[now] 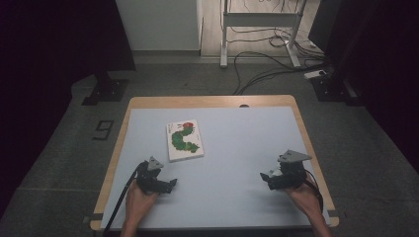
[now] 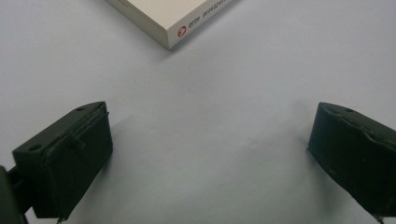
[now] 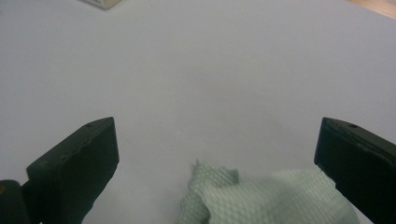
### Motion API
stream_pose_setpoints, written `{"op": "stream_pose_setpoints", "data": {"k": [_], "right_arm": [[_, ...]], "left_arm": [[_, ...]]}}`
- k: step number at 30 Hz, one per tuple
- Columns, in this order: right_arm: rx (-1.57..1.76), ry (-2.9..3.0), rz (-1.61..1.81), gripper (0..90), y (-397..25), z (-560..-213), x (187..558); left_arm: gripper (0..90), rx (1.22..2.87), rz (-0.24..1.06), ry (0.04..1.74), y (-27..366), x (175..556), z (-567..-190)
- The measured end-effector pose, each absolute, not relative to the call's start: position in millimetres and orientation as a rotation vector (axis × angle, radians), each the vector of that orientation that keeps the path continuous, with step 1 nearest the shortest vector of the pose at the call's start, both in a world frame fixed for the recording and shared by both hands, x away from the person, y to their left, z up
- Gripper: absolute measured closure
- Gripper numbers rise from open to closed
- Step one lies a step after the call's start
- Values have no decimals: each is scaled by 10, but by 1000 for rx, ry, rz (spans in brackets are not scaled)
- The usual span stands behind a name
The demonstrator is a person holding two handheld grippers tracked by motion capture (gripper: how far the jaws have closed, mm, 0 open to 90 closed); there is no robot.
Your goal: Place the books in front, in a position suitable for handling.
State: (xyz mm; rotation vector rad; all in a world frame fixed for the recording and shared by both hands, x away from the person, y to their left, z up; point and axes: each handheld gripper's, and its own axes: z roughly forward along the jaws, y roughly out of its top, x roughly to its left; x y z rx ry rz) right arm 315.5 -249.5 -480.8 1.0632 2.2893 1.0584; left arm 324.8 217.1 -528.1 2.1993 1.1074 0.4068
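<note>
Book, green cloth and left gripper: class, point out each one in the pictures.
book (image 1: 185, 140), high view, on its caterpillar cover.
green cloth (image 3: 261, 196), right gripper view, on its crumpled middle.
left gripper (image 2: 209, 158), left gripper view, midway between its open fingertips.

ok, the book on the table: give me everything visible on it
The book is a thin, square hardback or board book, lying flat and closed on the pale blue table mat, cover up, slightly rotated. The white cover shows a green caterpillar with a red head. The left gripper view shows its near corner: thick cream edge, small red logo and print on the spine. Nothing touches it; the left claw sits open just short of it.
</note>
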Motion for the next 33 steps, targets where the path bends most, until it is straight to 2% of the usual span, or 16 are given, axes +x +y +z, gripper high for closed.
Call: {"op": "stream_pose_setpoints", "data": {"k": [8,13,33], "right_arm": [[1020,2316,1092,0,-2290,-4806,3257],[983,2332,1098,0,-2137,-4795,3337],[893,2407,1156,23,-1548,-4890,3688]], "left_arm": [[0,2157,438,1067,2225,3281,-5231],[0,2086,406,1064,2306,3350,-5143],[0,2203,402,978,2158,3670,-4832]]}}
